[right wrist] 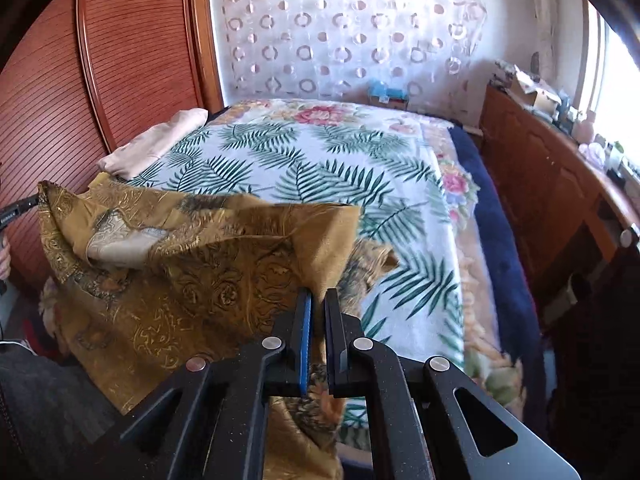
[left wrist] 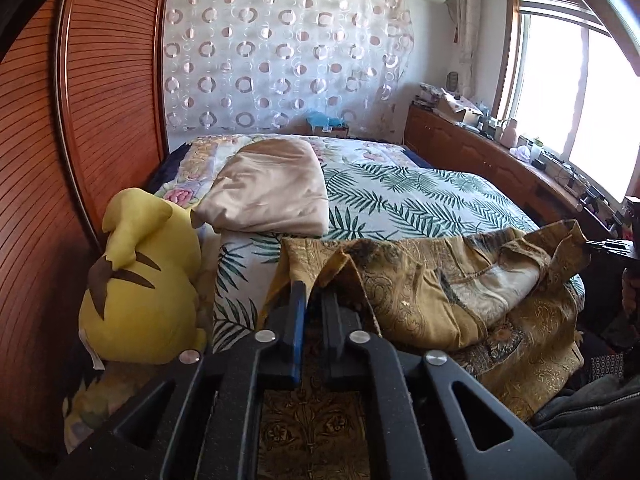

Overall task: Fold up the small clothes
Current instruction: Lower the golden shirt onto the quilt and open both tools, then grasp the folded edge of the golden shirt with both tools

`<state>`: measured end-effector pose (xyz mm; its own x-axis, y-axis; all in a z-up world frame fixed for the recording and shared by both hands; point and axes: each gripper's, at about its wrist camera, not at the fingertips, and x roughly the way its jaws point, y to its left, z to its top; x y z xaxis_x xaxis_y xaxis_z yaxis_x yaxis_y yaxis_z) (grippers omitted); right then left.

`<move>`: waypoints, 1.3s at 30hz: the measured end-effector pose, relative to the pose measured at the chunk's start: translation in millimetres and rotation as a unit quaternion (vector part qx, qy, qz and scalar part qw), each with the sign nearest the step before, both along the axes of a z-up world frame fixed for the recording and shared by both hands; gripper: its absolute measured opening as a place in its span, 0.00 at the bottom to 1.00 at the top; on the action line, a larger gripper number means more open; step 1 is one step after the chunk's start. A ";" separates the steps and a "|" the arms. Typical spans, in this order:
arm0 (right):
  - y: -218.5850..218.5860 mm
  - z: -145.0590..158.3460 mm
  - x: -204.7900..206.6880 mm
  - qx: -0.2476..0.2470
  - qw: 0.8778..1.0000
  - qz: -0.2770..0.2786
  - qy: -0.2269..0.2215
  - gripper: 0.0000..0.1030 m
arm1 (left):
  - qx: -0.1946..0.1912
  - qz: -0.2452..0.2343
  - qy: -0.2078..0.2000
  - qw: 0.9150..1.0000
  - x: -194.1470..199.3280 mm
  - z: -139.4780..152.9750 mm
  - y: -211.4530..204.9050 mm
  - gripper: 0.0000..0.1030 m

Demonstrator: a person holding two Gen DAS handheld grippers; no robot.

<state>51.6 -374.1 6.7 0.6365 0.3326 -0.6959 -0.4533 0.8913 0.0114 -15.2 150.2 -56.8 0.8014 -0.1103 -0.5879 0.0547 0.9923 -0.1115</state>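
A small golden-brown patterned garment [left wrist: 432,296] is held up over the near edge of the bed; it also shows in the right wrist view [right wrist: 192,264]. My left gripper [left wrist: 314,290] is shut on its left edge. My right gripper [right wrist: 318,298] is shut on its right edge. The cloth sags between the two grippers, with a pale lining [right wrist: 120,240] showing near the collar. The left gripper's tip [right wrist: 20,210] peeks in at the left edge of the right wrist view.
The bed has a leaf-print cover [right wrist: 312,168]. A folded beige cloth [left wrist: 268,192] lies on it at the left. A yellow plush toy [left wrist: 144,280] leans on the wooden wardrobe [left wrist: 48,160]. A cluttered wooden cabinet [right wrist: 552,184] runs along the right under the window.
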 end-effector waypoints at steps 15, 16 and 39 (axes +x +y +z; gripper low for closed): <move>-6.4 31.7 31.0 0.013 0.998 -0.013 -0.053 0.49 | 0.038 0.014 -0.028 0.999 73.9 36.7 10.3 0.71; -7.5 27.3 38.8 0.017 0.998 -0.016 -0.052 0.49 | 0.050 0.016 -0.021 0.998 84.3 32.7 9.4 0.71; -2.1 -56.9 105.4 0.028 0.996 -0.014 0.081 0.53 | 0.063 -0.019 0.113 0.991 141.0 -76.3 4.4 0.71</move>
<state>157.0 -376.2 -50.2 0.5272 0.3567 -0.7713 -0.4164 0.8996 0.1314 125.7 154.6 -133.1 0.6451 -0.0516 -0.7624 0.0792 0.9969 -0.0004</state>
